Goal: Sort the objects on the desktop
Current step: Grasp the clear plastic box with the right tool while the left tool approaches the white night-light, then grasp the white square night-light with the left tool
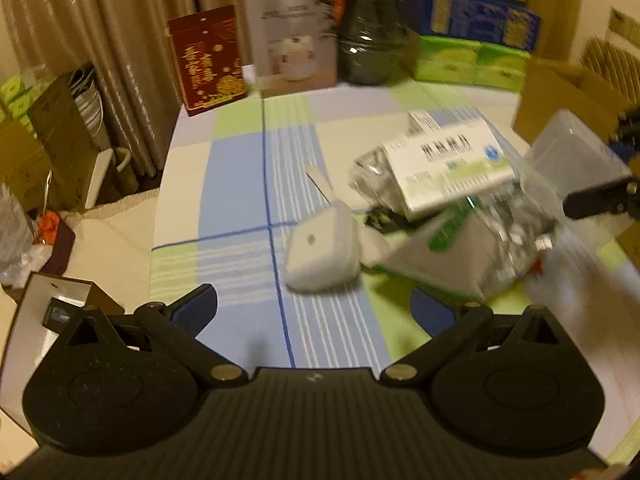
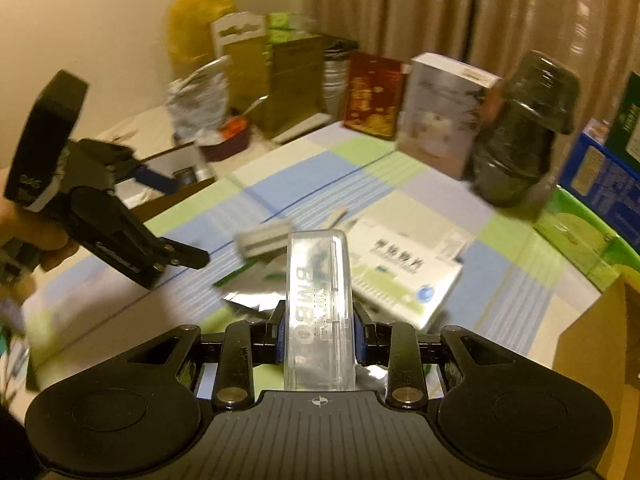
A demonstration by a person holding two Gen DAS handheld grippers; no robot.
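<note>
"BMB"-marked clear case [image 2: 320,304] between fingers [image 2: 280,334]

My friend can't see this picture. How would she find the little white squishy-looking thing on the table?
Start at the checked tablecloth with its blue line. Just right of the line, left of the shiny packet pile, lies the white case. Unlike its neighbours, it is plain white, rounded, unprinted.

Left tool [image 1: 314,304] spread wide — white charger [image 1: 323,252] beyond it, white-green box [image 1: 448,168] on foil packets [image 1: 508,236].
</note>
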